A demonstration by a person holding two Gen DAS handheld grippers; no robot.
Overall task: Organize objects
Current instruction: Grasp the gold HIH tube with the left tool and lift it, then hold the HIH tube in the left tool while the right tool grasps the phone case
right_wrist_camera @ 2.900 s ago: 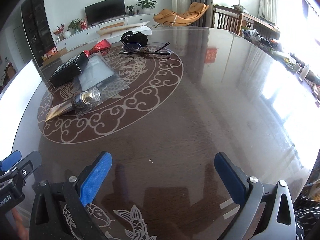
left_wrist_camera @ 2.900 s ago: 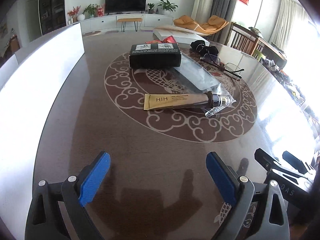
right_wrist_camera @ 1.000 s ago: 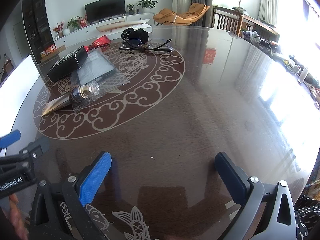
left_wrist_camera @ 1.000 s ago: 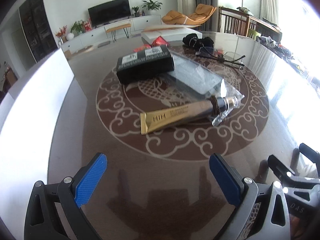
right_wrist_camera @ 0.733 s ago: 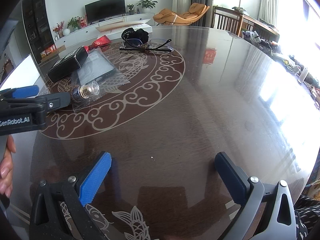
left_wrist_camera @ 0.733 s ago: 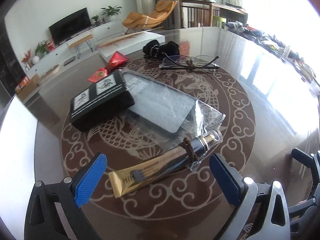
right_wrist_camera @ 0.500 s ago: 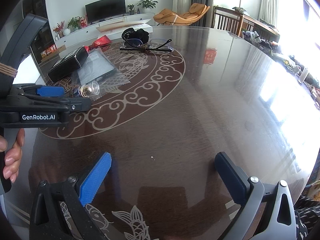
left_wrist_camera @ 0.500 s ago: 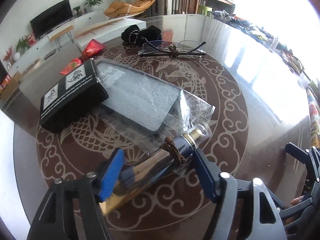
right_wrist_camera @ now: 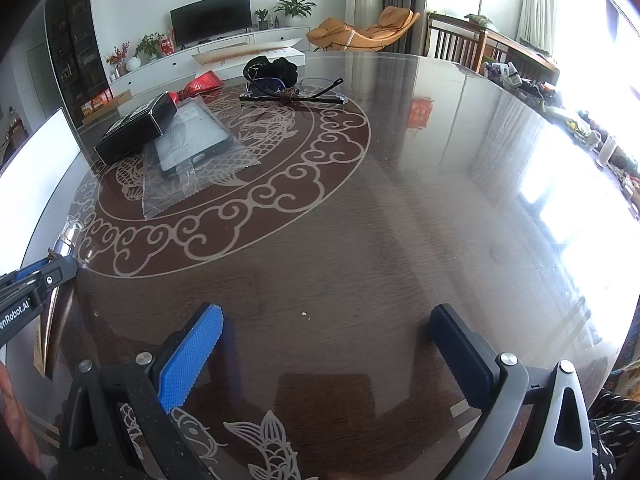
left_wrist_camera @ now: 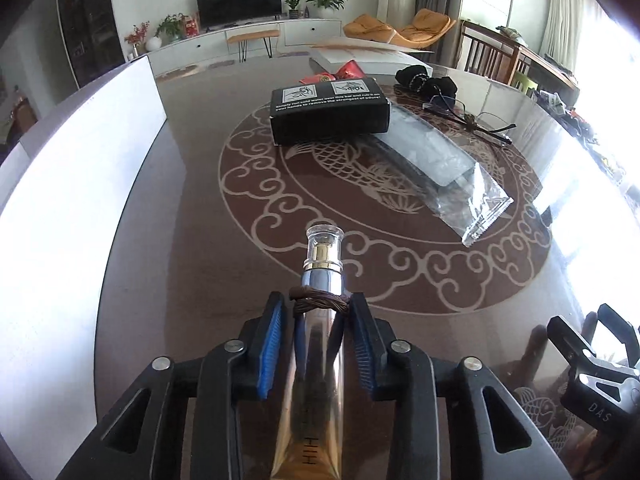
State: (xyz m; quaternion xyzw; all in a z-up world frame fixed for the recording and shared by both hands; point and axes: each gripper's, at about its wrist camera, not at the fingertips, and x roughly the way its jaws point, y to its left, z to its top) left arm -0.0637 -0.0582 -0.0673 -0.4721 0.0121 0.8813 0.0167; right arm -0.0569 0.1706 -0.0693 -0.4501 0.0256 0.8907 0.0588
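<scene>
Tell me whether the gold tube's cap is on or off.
On. The gold tube, between the closing left gripper jaws, ends in its clear cap.

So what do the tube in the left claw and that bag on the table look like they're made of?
The tube looks like soft plastic or laminate with a glossy gold, mirror-like finish: it reflects the pads. Its cap end is clear and chrome-like, probably plastic. A brown braided cord circles its neck. The left claw is closing, tube between its pads. The bag is thin clear film: see-through, glinting, with a zigzag edge.
</scene>
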